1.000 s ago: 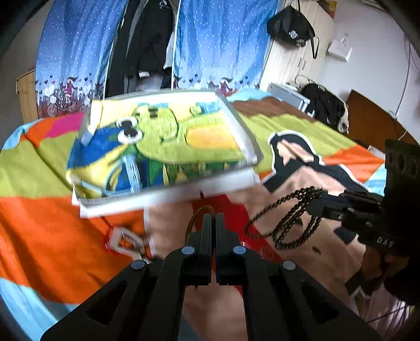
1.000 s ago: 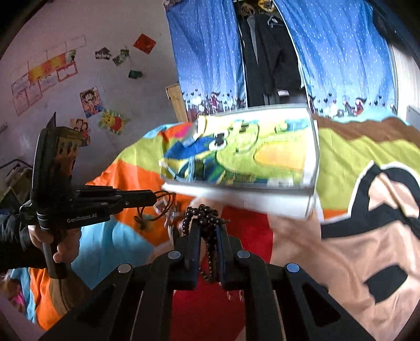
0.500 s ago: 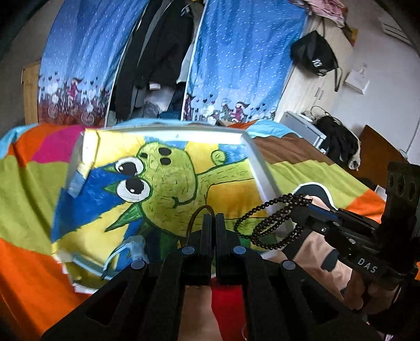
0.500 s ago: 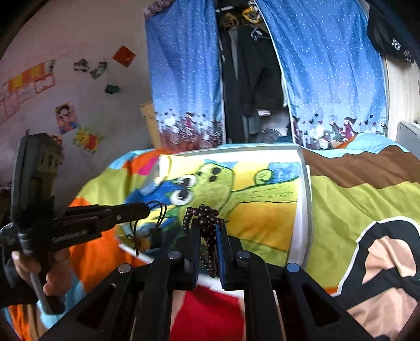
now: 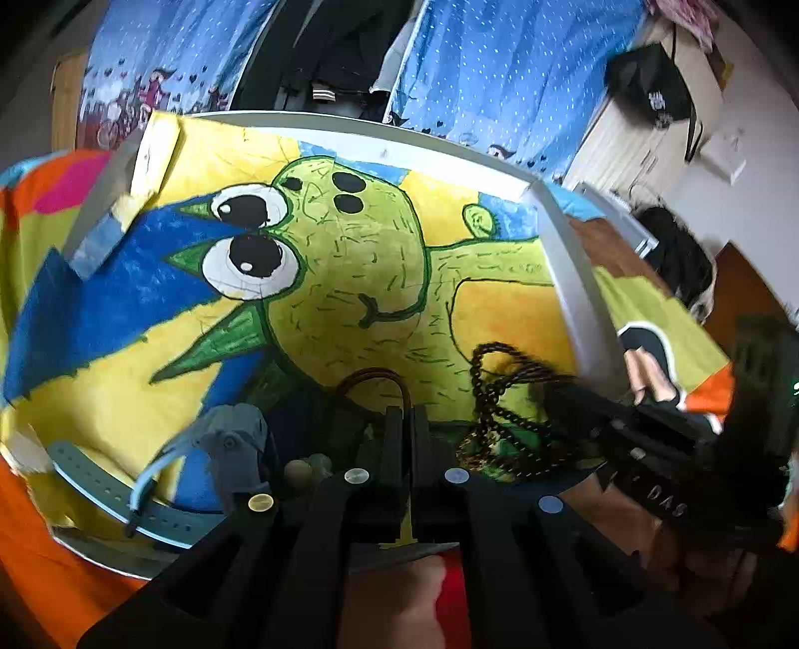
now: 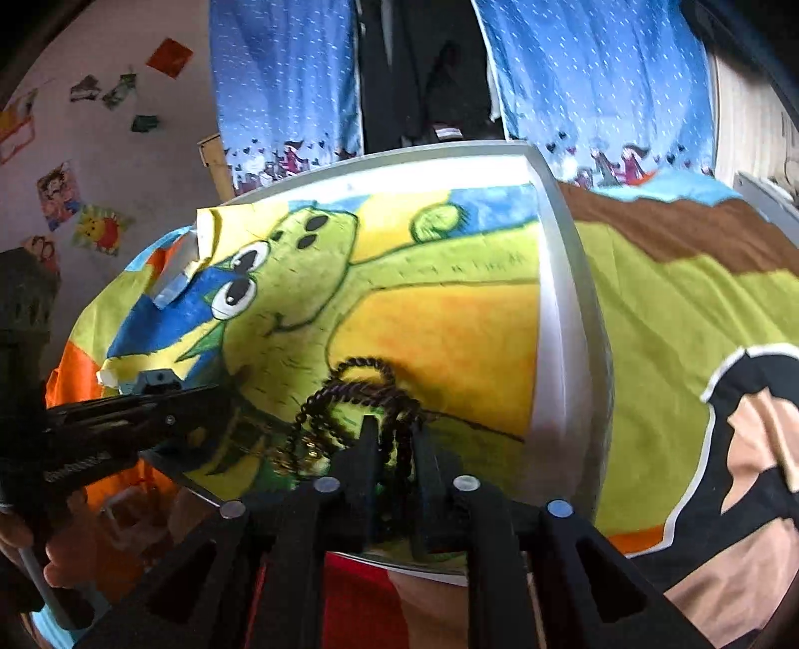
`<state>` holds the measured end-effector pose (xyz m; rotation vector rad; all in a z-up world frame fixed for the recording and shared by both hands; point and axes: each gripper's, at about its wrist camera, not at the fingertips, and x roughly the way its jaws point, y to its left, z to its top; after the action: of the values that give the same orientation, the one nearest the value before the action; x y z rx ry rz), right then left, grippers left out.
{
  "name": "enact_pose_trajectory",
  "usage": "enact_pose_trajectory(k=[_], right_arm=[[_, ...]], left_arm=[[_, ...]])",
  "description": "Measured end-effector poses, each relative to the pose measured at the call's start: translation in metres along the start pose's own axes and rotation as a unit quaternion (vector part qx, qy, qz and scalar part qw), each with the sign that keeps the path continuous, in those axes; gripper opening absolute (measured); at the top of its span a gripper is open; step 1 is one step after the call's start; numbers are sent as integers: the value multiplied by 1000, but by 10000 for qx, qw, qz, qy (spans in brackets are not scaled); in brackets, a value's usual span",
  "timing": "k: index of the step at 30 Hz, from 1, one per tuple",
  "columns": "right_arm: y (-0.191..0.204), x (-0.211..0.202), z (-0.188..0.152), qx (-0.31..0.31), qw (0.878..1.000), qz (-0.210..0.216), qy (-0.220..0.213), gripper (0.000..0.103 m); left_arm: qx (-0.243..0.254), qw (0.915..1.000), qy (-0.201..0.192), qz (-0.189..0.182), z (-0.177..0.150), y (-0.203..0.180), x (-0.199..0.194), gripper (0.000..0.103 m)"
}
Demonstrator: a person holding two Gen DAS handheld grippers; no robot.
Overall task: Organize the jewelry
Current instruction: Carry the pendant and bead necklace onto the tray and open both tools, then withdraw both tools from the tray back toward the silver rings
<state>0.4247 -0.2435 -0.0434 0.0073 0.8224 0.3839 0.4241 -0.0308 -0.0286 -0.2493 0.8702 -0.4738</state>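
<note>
Dark bead string [image 6: 359,399] between right tool's [image 6: 394,439] just-opening jaws, left tool [image 5: 405,424] pinching brown cord [image 5: 374,377].

Probably a bedroom; bedspread [image 6: 674,279], curtains [image 5: 499,65], hanging clothes [image 5: 339,45].

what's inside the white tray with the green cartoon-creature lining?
In the white tray: a blue-grey watch near its front-left edge and small pale round beads beside it. The dark beaded necklace droops onto the lining between the right gripper's just-opening jaws. The grippers hide the tray's front strip.
</note>
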Motion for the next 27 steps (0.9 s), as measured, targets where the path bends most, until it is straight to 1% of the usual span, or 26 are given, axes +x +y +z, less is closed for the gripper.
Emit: enact_pose_trajectory(k=[1,2,3,4,5,8,10,12,13,14,15,17,18,19,20,21,22,26,27], right_arm=[[-1,-1,1,-1,10000,16,-26,35],[-1,-5,0,-37,10000,-31,-71,41],[-1,-10,0,-93,9998,-116,-149,55],[0,-13,0,-130,9996,-156,-216,60],[0,-18,0,-175,9991,-203,-321,60],[-2,-35,2,-178,9980,-334,-502,60],[-3,-47,3,-169,9970,-387,-650,67],[-1,-66,3,-171,9952,-402,-871,73],[0,-71,3,-172,9947,-391,-931,77],[1,-81,2,-172,9939,-352,-1030,78],[3,-91,1,-174,9929,-319,-1129,80],[8,-108,-2,-188,9912,-284,-1280,88],[10,-116,-3,-171,9901,-313,-1361,99],[12,-125,-5,-145,9886,-337,-1460,103],[15,-132,-7,-138,9875,-311,-1537,103],[18,-141,-8,-151,9864,-265,-1617,103],[21,-146,-9,-166,9856,-257,-1660,103],[38,-177,-21,-339,9799,-371,-1930,103],[44,-185,-25,-393,9780,-388,-2013,103]], left_arm=[[-13,10000,-25,-5,1,0,-2,4],[-9,10000,-63,21,1,0,-3,10],[0,10000,-87,36,3,-1,-6,22],[15,9999,-135,57,3,-2,-9,29],[1,9997,-227,105,3,-3,-14,40],[-23,9989,-433,151,6,-6,-28,42],[-23,9983,-523,266,7,-10,-36,46],[8,9969,-697,356,6,-17,-49,59],[28,9958,-818,409,5,-21,-58,62],[58,9946,-928,471,4,-26,-66,70],[105,9930,-1056,525,1,-31,-77,75],[204,9909,-1196,589,-3,-39,-90,75],[257,9897,-1250,646,-6,-43,-97,79],[292,9884,-1315,698,-10,-48,-105,83],[293,9873,-1379,726,-14,-51,-112,93],[251,9851,-1508,782,-19,-53,-123,100],[224,9834,-1595,830,-22,-55,-130,101],[195,9744,-1966,1076,-40,-63,-164,102],[207,9703,-2104,1175,-47,-66,-174,102]])
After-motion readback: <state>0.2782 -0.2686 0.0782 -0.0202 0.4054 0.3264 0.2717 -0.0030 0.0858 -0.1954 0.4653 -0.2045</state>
